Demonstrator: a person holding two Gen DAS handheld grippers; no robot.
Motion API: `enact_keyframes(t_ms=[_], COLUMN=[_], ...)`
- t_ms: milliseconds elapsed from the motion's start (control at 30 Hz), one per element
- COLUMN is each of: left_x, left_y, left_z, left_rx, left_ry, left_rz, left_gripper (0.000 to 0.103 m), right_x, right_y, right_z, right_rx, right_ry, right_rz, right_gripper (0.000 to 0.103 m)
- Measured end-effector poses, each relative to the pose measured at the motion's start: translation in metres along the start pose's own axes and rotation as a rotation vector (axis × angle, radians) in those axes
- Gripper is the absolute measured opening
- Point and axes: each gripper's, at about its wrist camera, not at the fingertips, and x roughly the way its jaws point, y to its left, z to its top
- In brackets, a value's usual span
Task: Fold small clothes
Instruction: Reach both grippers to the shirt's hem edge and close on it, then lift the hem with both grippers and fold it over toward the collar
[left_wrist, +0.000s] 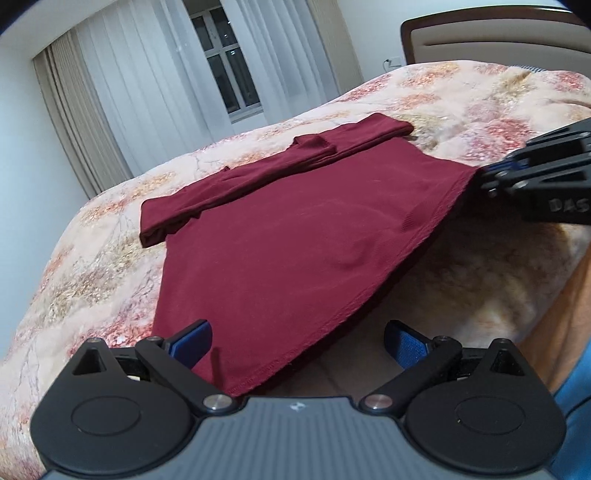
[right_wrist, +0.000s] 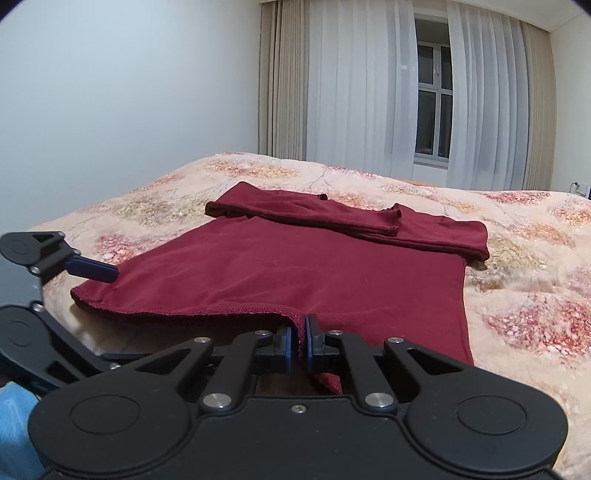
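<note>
Maroon shirt (right_wrist: 280, 269) lies spread on the floral bedspread (right_wrist: 524, 295), sleeves folded across its far end. Near hem lifted off the bedspread. Right gripper (right_wrist: 300, 341): blue pads pressed together, pinching the hem at one corner. Left gripper (left_wrist: 297, 345): jaws spread wide, the other hem corner lying between the fingers; contact with the left pad probable, hard to confirm. No containers in view. Curtains (right_wrist: 369, 85) and window (right_wrist: 434, 99) beyond the bed.

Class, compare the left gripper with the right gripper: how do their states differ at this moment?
The left gripper is open, its blue pads apart around the maroon shirt's hem corner; the right gripper is shut on the hem. The left holds nothing; the right lifts its corner. Both work the near hem.
</note>
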Motion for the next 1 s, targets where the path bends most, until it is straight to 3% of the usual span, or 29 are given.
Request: enact_keyframes(t_ms=[133, 200, 300, 367, 533, 800, 1000], left_x=[0.004, 0.004, 0.003, 0.002, -0.003, -0.011, -0.007], left_y=[0.015, 0.023, 0.035, 0.043, 0.051, 0.068, 0.075], left_z=[-0.002, -0.004, -0.006, -0.007, -0.002, 0.027, 0.049], left_rx=[-0.021, -0.019, -0.032, -0.057, -0.03, -0.02, 0.0], left_ry=[0.018, 0.017, 0.023, 0.039, 0.05, 0.024, 0.021], left_rz=[0.028, 0.04, 0.035, -0.001, -0.035, -0.076, -0.098], left_gripper=[0.101, 0.093, 0.07, 0.044, 0.018, 0.008, 0.006], right_x=[0.0, -0.001, -0.001, -0.001, 0.0, -0.002, -0.003], right_y=[-0.004, -0.004, -0.006, -0.007, -0.008, -0.013, -0.02], right_z=[0.004, 0.005, 0.007, 0.009, 0.012, 0.021, 0.027], right_rx=[0.015, 0.015, 0.014, 0.014, -0.003, -0.057, -0.061], right_ry=[-0.009, -0.012, -0.015, -0.015, -0.003, 0.006, -0.008], right_rz=[0.005, 0.005, 0.008, 0.009, 0.015, 0.003, 0.0], right_gripper=[0.007, 0.007, 0.007, 0.007, 0.007, 0.007, 0.007])
